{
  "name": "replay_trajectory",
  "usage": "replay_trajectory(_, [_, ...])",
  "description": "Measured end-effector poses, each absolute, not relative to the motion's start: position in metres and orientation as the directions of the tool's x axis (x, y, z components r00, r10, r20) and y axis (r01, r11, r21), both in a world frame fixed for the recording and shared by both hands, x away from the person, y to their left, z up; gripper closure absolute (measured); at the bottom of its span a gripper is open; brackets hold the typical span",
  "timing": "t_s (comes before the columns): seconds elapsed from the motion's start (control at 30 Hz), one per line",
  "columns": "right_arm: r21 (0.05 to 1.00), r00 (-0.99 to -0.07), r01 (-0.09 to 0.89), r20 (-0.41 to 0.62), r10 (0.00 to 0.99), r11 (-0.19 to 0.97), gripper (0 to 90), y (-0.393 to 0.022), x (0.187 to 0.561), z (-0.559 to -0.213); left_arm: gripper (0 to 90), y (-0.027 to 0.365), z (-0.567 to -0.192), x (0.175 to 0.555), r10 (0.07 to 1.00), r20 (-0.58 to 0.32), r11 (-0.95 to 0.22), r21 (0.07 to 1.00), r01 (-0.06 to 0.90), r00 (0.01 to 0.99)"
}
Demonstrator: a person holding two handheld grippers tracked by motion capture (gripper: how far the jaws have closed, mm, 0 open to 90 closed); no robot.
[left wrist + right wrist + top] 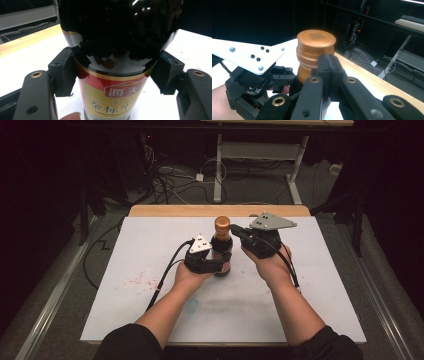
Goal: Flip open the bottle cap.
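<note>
A dark sauce bottle (222,251) with a copper-coloured cap (222,223) stands upright on the white table (150,315). My left gripper (220,264) is shut on its body from the left. In the left gripper view both pads (62,72) press the bottle (113,75) just above its red and gold label. My right gripper (234,231) comes in from the right at neck height. In the right gripper view its jaws (331,72) are shut together, just beside and below the cap (315,47), with nothing between them. The left gripper's grey plate (249,56) shows beyond.
Red specks (137,281) and a faint blue smudge (192,305) mark the white surface. A wooden strip (200,210) runs along the far edge. Beyond it are floor cables (170,185) and a desk frame (260,155).
</note>
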State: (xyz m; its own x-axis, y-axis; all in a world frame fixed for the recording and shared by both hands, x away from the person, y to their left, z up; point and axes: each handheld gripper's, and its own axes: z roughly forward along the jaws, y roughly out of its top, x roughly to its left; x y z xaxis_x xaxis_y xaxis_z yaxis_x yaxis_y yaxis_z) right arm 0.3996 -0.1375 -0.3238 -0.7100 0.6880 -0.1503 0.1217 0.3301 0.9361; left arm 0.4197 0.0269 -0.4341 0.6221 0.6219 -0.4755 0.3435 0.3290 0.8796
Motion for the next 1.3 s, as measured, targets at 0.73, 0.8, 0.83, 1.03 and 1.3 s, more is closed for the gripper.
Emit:
replay_trajectory(0.73, [0.9,-0.7,0.163,-0.183,0.69,0.405,90.0,-0.13,0.4,-0.308,29.7,0.027,-0.437,0.419,0.656,-0.443,0.306,0.896,0.322,0.611])
replay_trajectory(0.8, [0.898,-0.699,0.164,-0.186,0.69,0.408,90.0,-0.129,0.4,-0.307,29.9,0.026,-0.437,0.419,0.657,-0.447,0.313,0.894,0.32,0.607])
replay_trajectory(0.83, [0.898,-0.699,0.164,-0.186,0.69,0.408,90.0,-0.129,0.4,-0.307,29.9,0.026,-0.437,0.419,0.657,-0.448,0.315,0.894,0.319,0.606])
replay_trajectory(1.03, [0.962,-0.711,0.02,-0.178,0.68,0.273,90.0,-0.128,0.384,-0.28,29.7,0.02,-0.437,0.416,0.648,-0.42,0.298,0.908,0.295,0.636])
replay_trajectory(1.3, [0.942,-0.689,0.113,-0.155,0.708,0.316,90.0,-0.133,0.396,-0.292,29.3,0.025,-0.437,0.418,0.639,-0.447,0.318,0.895,0.314,0.626])
